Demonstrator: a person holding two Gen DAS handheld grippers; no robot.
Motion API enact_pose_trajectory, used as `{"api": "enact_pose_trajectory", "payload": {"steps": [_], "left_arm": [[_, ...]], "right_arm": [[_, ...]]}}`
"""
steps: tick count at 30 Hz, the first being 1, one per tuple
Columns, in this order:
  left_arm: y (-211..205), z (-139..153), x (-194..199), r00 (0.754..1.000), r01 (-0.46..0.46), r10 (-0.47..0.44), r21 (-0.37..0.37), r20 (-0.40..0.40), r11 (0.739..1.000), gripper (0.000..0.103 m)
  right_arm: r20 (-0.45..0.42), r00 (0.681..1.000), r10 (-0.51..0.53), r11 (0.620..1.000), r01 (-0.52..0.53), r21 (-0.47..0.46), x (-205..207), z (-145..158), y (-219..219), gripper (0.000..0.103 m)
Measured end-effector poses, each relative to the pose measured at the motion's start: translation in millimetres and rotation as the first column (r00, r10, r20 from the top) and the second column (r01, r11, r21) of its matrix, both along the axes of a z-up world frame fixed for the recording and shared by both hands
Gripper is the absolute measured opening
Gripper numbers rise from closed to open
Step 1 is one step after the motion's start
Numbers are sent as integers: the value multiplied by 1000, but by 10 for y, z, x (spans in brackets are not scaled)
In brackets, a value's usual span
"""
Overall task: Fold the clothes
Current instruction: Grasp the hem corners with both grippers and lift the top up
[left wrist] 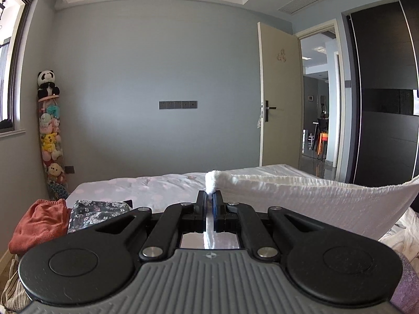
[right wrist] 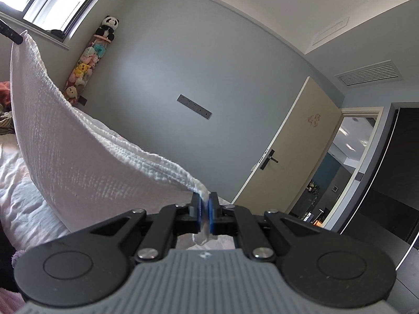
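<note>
Two grippers | left (left wrist: pixel 209 196), right (right wrist: pixel 205 204) | fingers clamp opposite corners of white cloth (left wrist: pixel 301 198), stretched between

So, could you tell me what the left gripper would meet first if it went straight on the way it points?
The left gripper, shut on the white cloth, points over the bed at the grey wall. Likely the wall first, though it may clip the bed; depth is unclear.

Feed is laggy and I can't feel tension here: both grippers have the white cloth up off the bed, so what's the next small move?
Probably bring the two grippers together, corner to corner. The left gripper and right gripper are each shut on a corner of the white textured cloth, which hangs stretched between them above the bed. With the top edge held taut, halving it looks like the natural next step.
</note>
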State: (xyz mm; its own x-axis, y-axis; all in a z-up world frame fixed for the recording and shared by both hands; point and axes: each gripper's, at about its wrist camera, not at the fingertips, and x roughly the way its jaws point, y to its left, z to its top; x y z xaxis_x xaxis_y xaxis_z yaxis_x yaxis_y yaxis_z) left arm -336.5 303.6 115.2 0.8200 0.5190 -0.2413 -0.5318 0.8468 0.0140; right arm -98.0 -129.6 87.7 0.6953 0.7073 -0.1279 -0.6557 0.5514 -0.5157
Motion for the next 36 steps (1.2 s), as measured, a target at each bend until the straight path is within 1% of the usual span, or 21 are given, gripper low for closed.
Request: {"api": "enact_pose_trajectory", "payload": {"steps": [2, 4, 12, 16, 20, 26, 29, 32, 36], "left_arm": [[57, -104, 59, 1000, -14, 14, -20, -26, 1000, 3], [111, -210, 138, 998, -32, 30, -25, -60, 999, 3], [390, -689, 538, 979, -55, 49, -26, -197, 998, 3], [596, -827, 788, 973, -69, 58, -43, -225, 997, 3], [768, -908, 1085, 962, -77, 72, -9, -262, 997, 3], [1131, -1065, 1568, 943, -76, 75, 10, -323, 997, 3], [1326, -1194, 1820, 934, -78, 76, 10, -349, 997, 3], [1531, -1353, 2083, 924, -77, 73, 3, -374, 997, 3], [1751, -1614, 2447, 910, -71, 61, -9, -410, 997, 3]], "right_arm": [[-7, 1000, 1, 1000, -1, 5, -8, -30, -3, 6], [-41, 999, -1, 1000, 0, -5, 71, -131, 80, 6], [-131, 991, -30, 996, 18, -89, 471, -548, 522, 6], [-175, 983, -49, 994, 31, -106, 797, -668, 829, 6], [-195, 979, -60, 992, 37, -121, 1122, -751, 1179, 6], [-238, 969, -71, 988, 35, -152, 1657, -893, 1698, 6], [-269, 960, -78, 986, 34, -166, 1938, -994, 1967, 6], [-282, 954, -100, 981, 48, -186, 2169, -1104, 2240, 6], [-326, 935, -144, 976, 80, -201, 2510, -1343, 2557, 6]]}}
